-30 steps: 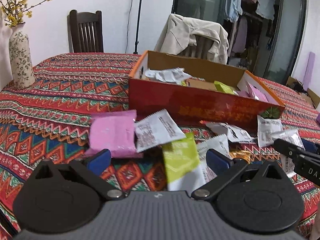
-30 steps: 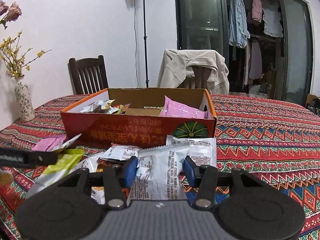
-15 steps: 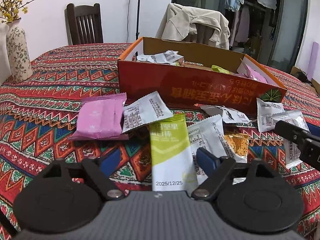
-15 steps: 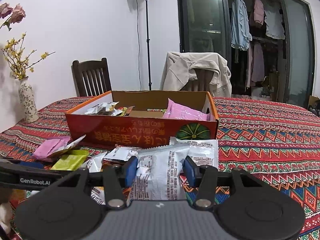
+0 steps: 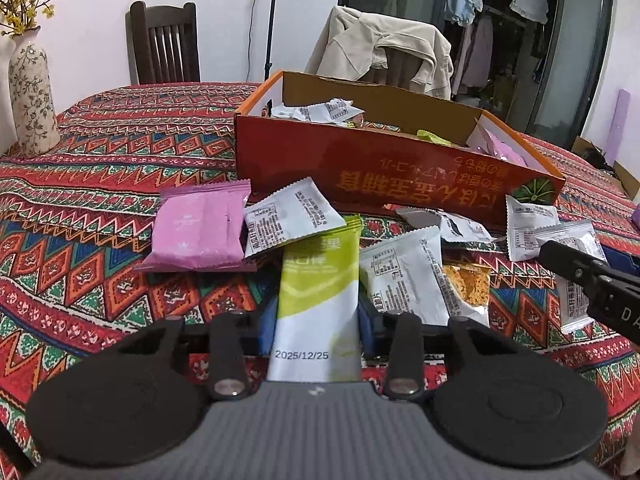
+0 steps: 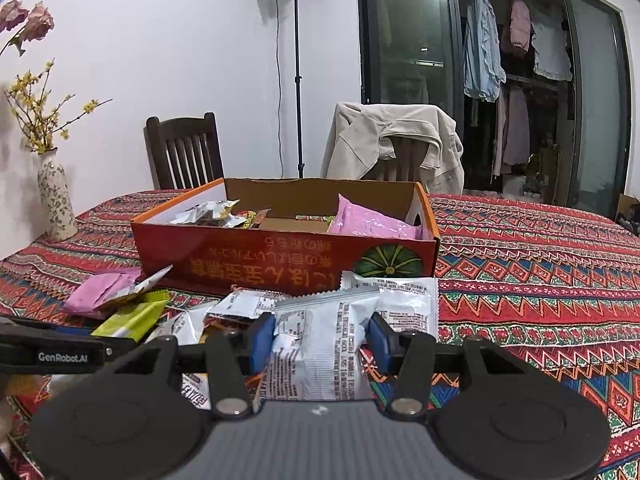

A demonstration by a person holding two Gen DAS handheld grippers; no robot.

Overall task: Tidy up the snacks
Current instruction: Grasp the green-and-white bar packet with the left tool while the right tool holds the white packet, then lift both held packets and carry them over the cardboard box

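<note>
Snacks lie scattered on a patterned tablecloth point(image 5: 100, 208) before an orange cardboard box point(image 5: 384, 176) in the left wrist view. The left gripper point(image 5: 318, 330) has its blue pads pressed against both sides of a green-and-white packet point(image 5: 318, 296), whose far end is tucked under a white packet point(image 5: 290, 216). A pink packet point(image 5: 198, 232) lies just beside that white one, to its left. More white packets and an orange-printed one point(image 5: 466, 284) sit to the right, and the right gripper's black finger enters at the right edge. Inside the box are white, green and pink packets. A flowered vase point(image 5: 30, 92) stands far left. In the right wrist view, the right gripper point(image 6: 320, 342) clamps a crumpled white packet point(image 6: 320, 344) between its blue pads, jaws narrowed onto it. Another white packet point(image 6: 404, 300) lies just behind, near the box point(image 6: 280, 256). Within the box a pink packet point(image 6: 372, 220) leans at the right end. The left gripper point(image 6: 56, 350) shows at the left edge, next to the green packet point(image 6: 132, 320).
</note>
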